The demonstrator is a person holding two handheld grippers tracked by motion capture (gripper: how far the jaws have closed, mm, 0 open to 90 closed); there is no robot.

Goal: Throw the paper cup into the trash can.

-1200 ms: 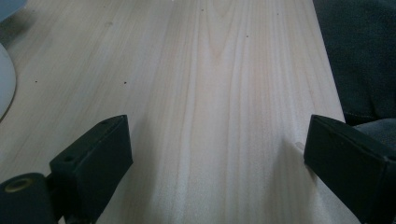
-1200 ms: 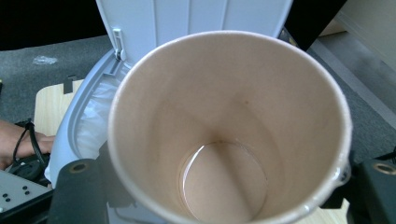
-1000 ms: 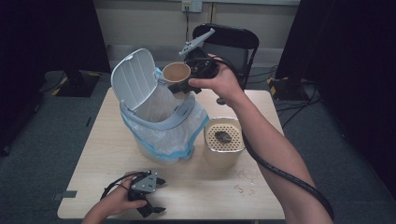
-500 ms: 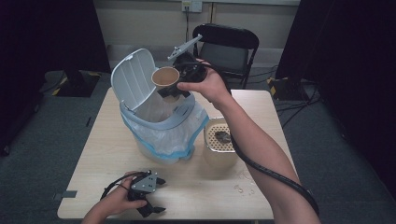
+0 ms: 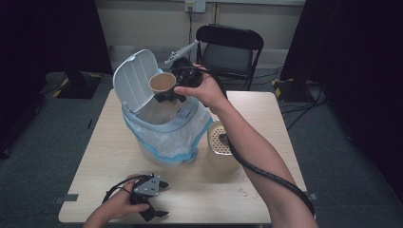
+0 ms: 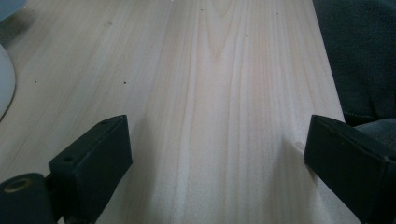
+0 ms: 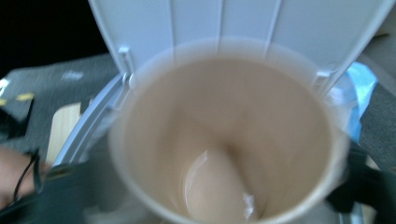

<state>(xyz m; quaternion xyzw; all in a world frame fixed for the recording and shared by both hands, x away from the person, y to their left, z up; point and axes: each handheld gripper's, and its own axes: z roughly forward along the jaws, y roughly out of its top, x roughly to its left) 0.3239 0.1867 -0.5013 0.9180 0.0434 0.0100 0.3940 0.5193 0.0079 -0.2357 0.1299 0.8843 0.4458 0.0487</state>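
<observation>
Paper cup (image 5: pixel 162 82) sits between your just-opened right tongs (image 5: pixel 167 91) above the bin (image 5: pixel 166 135), upper centre; drop unfinished. Left tongs (image 5: pixel 151 205) rest open, empty.

Count: 1 paper cup (image 5: pixel 162 82), 1 lidded bin (image 5: pixel 164 128) with 1 liner bag (image 5: pixel 185 151), 1 beige canister (image 5: pixel 222 151), 1 table (image 5: pixel 266 118), 1 folding chair (image 5: pixel 229 50), 2 grippers: left (image 5: pixel 151 199), right (image 5: pixel 172 95).

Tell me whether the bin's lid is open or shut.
Open: the white lid stands raised behind the bag-lined bin, its mouth exposed.
</observation>
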